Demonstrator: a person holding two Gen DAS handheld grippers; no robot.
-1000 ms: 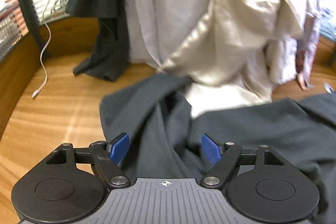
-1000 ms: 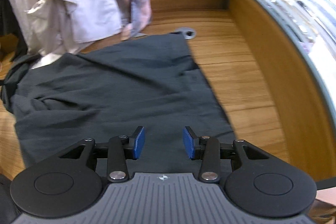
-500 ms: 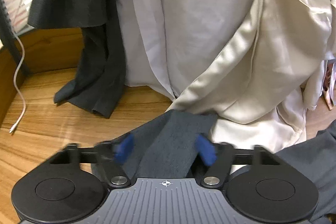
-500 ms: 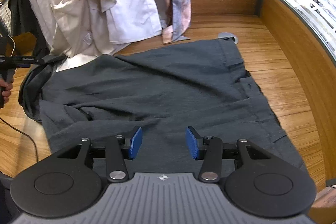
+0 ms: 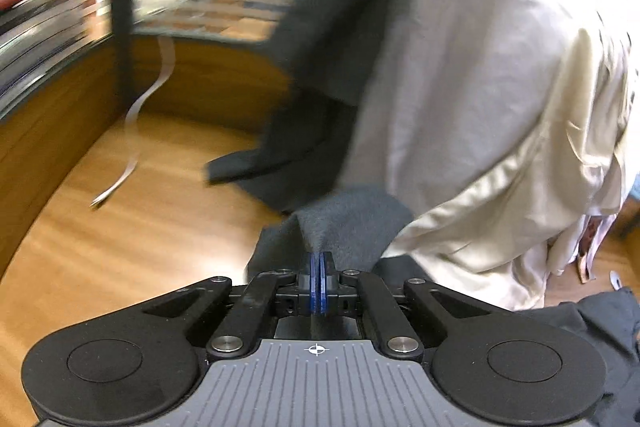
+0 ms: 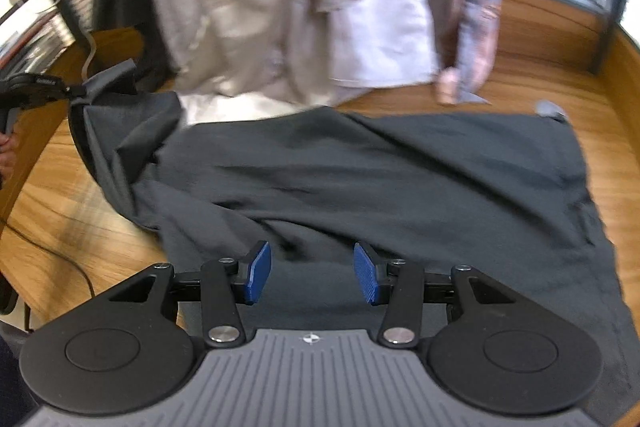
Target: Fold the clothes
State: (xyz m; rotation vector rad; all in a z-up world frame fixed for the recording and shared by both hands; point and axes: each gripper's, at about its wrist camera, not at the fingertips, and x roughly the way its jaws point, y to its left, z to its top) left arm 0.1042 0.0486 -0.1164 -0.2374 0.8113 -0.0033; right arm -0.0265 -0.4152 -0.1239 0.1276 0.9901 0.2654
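Since a second ago the left gripper [image 5: 319,277] has closed its blue pads on a corner of the dark garment [image 6: 400,179] and lifted it off the wooden table [image 6: 560,75]. That garment lies spread with its long axis running left to right. Behind it hang pale shirts [image 6: 300,7], crowding its far edge. Over its near edge the right gripper [image 6: 312,273] hovers, fingers wide apart and empty. Bare wood lies right of the garment.

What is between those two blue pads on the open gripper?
Nothing is gripped: the right gripper hangs open over the dark garment, whose cloth shows through the gap in the right wrist view.
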